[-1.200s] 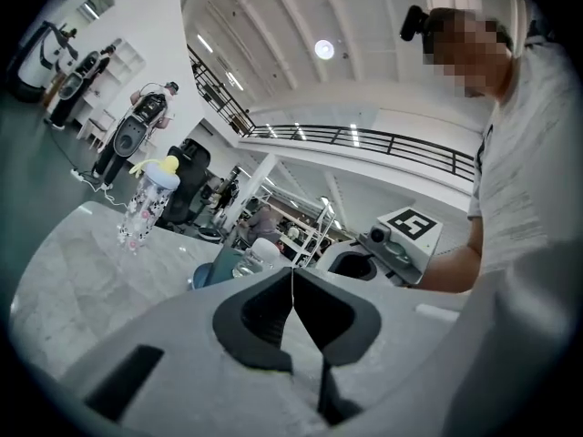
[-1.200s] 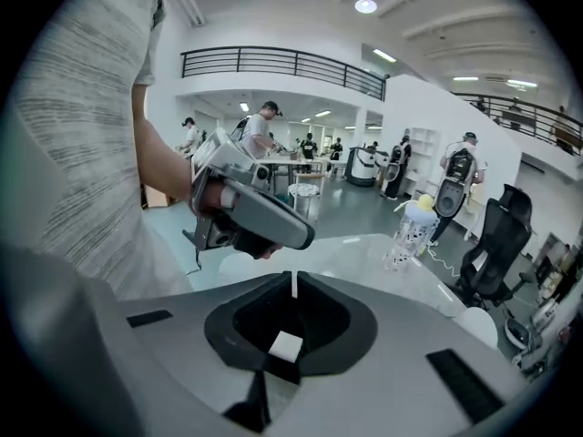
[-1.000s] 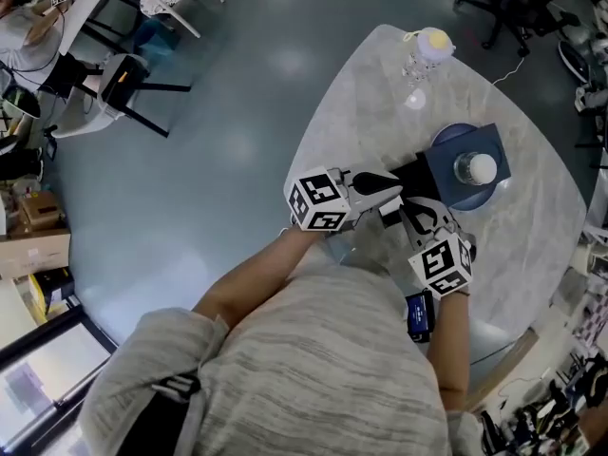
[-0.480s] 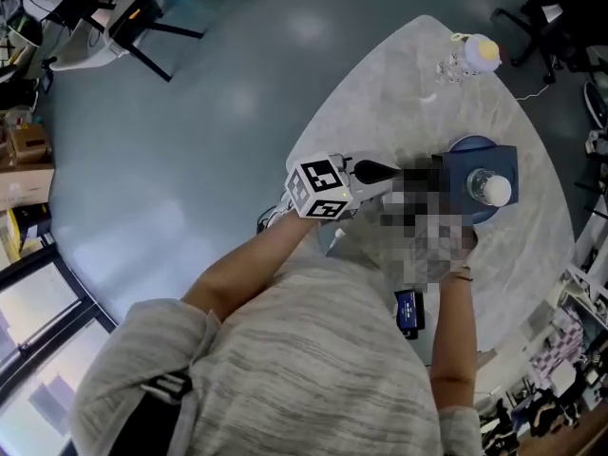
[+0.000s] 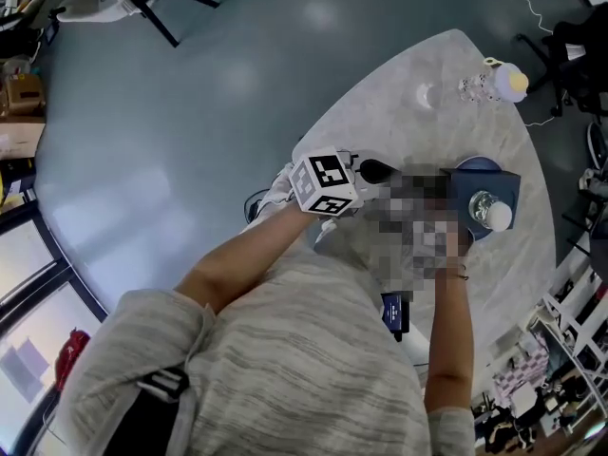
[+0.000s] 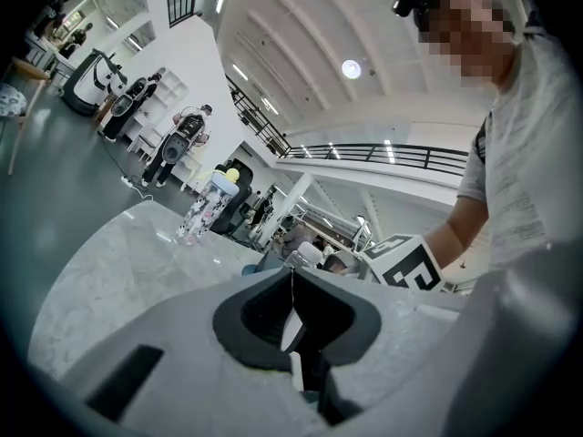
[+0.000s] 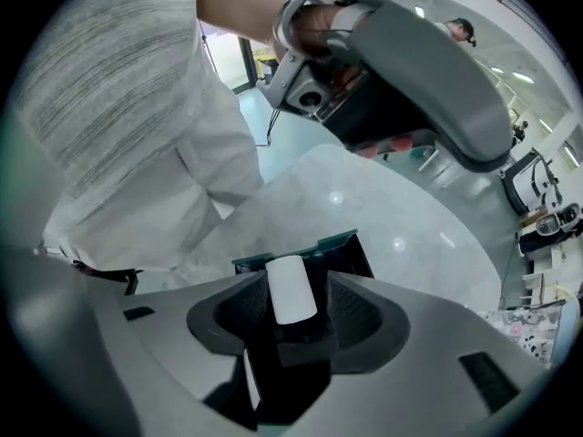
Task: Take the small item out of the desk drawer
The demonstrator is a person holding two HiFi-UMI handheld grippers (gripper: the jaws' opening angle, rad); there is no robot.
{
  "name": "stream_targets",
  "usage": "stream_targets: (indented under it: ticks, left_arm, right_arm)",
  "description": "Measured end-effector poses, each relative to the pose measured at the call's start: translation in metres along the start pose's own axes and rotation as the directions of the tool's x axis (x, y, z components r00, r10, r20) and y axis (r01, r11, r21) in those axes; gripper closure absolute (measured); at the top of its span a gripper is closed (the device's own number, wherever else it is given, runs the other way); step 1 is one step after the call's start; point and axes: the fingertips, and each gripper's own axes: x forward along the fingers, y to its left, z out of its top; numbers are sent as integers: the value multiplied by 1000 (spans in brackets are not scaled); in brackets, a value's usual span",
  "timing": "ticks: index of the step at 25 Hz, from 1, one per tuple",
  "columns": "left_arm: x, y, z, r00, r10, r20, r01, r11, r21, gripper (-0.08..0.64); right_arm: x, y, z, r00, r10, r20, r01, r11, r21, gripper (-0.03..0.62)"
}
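rounded marble table [image 5: 408,122]; smooth white cylinder [image 7: 290,288]; dark drawer [image 7: 351,253]

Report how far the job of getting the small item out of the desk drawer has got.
Done: the dark teal-rimmed drawer stands open. In hand: the right tongs point down over it. Their jaws have just been opening, and the small white cylindrical item sits between them but is not gripped. Left: close on the item and lift it out of the drawer.
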Motion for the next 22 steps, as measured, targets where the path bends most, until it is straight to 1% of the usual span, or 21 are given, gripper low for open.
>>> stream_targets:
  ticks: [4,9,11,15,19,22]
  left_arm:
    - [-5,0,-1,1000,4,3,-4,1000,-6,545]
    - [-10,8,4,1000,12,8,-12,1000,-8,545]
    - [-13,10,4,1000,15,7,-15,1000,-8,545]
    - [-19,12,6,1000,18,7,-18,1000,-8,545]
    - [-18,12,11,1000,10,5,-10,1000,-1,545]
    - [-17,11,14,1000,0,2,0,1000,5,545]
  right_arm:
    - [13,6,-4,998,45,-49,-48,998,-51,422]
    - [26,6,-11,989,113,-93,-118,992,-51,420]
    - [33,9,-13,984,144,-109,-151,987,-55,409]
    - [39,17,-8,971,200,-132,-211,975,-73,405]
    - [42,18,-7,963,216,-158,-231,970,-78,407]
    - [42,14,-6,966,208,-154,-216,976,-33,411]
